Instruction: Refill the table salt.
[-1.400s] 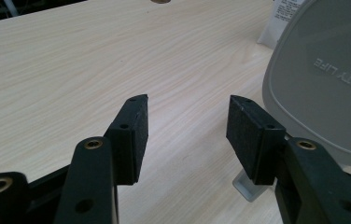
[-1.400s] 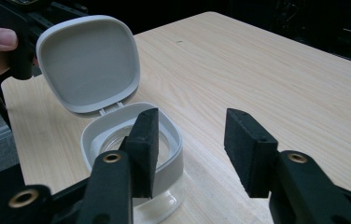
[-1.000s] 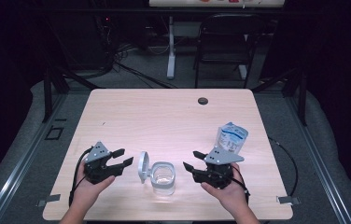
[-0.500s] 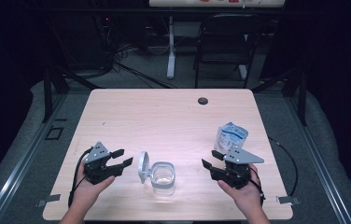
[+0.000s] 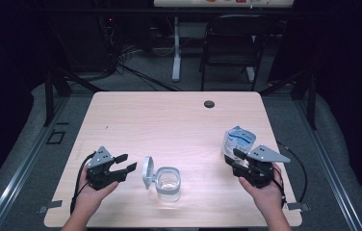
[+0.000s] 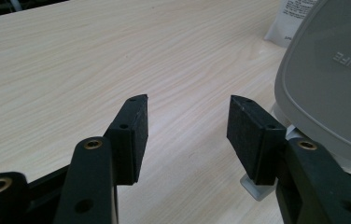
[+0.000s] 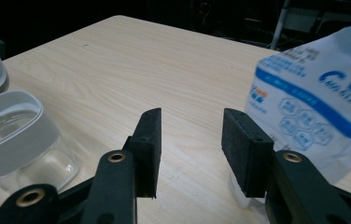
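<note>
Pouch [image 5: 238,141], white with blue print, stands upright on the right side of the worktop [image 5: 169,120], just beyond the right tool [image 5: 235,160]. In the right gripper view the same pouch [image 7: 313,107] sits close beside the right-hand jaw and slightly ahead of it; whether they touch cannot be told. Nothing lies between the jaws; bare wood shows in the gap. Right tool: released, its jaws having just been closing, with no thing between them.

Clear container [image 5: 168,183] with a grey rim stands near the front edge at the middle, its hinged grey lid [image 5: 147,172] raised on the left side. In the right gripper view the container [image 7: 22,140] appears at the left, well apart from the pouch.

Left tool [image 5: 123,162]: released, jaws spread with only worktop between them, pointing toward the lid and stopping short of it. In the left gripper view the lid [image 6: 332,79] rises just beside the right-hand jaw.

A dark round grommet [image 5: 209,103] sits near the worktop's far edge.
</note>
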The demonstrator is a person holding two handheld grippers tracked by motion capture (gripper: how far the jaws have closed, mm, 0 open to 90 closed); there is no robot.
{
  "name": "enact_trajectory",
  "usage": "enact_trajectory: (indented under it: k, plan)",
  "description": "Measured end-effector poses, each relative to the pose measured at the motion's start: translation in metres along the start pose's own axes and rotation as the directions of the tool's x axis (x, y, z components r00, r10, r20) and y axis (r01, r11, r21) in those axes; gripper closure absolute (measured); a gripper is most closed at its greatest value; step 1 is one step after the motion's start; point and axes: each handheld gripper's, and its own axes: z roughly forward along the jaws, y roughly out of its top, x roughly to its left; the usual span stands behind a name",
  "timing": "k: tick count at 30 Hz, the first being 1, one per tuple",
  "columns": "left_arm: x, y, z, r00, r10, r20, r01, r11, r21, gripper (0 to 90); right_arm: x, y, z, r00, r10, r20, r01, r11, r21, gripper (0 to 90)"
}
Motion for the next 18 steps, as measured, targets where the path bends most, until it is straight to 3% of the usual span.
enact_trajectory:
  k: [6,18]
  plan:
    - [0.000,0.000,0.000,1.0000,-0.004,0.000,0.004,0.9999,-0.011,49.1,-0.015,0.010,-0.009,0.9988,0.010,0.047,-0.010,1.000,0.002,63.2]
    - [0.001,-0.001,0.000,0.9999,-0.013,0.000,0.013,0.9998,-0.013,49.2,-0.042,0.006,-0.020,0.9915,0.052,0.119,-0.055,0.998,0.020,67.1]
